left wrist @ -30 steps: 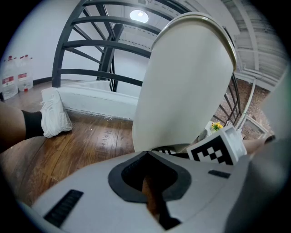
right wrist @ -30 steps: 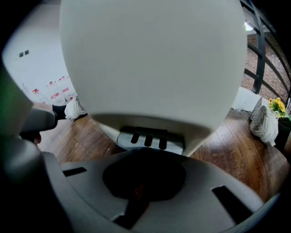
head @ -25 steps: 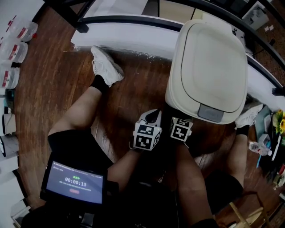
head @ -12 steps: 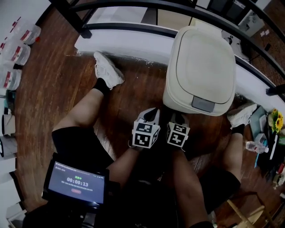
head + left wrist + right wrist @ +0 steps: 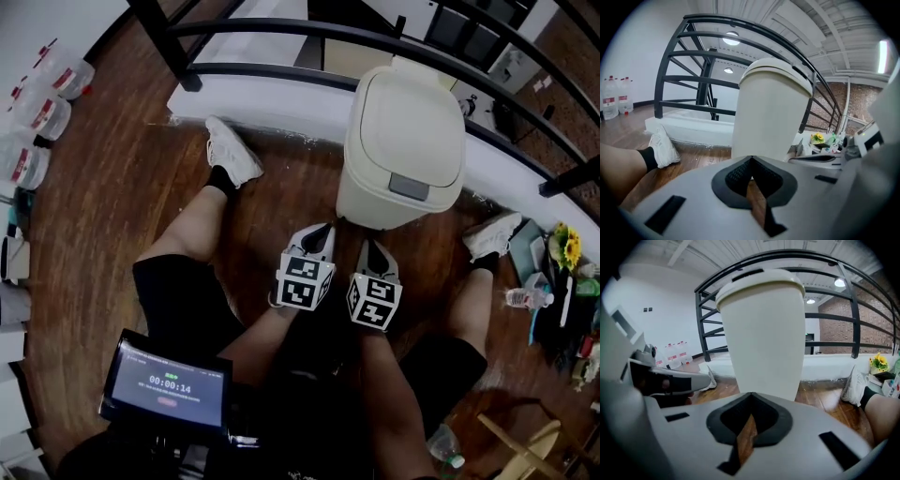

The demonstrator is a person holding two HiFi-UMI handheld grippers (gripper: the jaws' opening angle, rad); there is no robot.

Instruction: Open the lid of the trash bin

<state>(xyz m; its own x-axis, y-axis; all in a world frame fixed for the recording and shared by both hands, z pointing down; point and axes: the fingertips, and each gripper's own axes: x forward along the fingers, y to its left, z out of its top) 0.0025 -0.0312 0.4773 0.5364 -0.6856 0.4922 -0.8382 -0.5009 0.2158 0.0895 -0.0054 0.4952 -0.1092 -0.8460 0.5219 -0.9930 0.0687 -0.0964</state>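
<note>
A cream trash bin stands on the wood floor against a white ledge. Its lid is down, with a grey tab at the front edge. My left gripper and right gripper sit side by side just short of the bin's front, both shut and holding nothing. In the left gripper view the bin rises right ahead of my left gripper. In the right gripper view the bin fills the middle beyond my right gripper.
A black railing and a white ledge run behind the bin. The person's shoes flank it. Water bottles stand at the left. Sunflowers and clutter lie at the right, a screen lower left.
The head view has drawn back, so the bin looks smaller and farther. Both grippers have come slightly away from the bin's front and stay shut.
</note>
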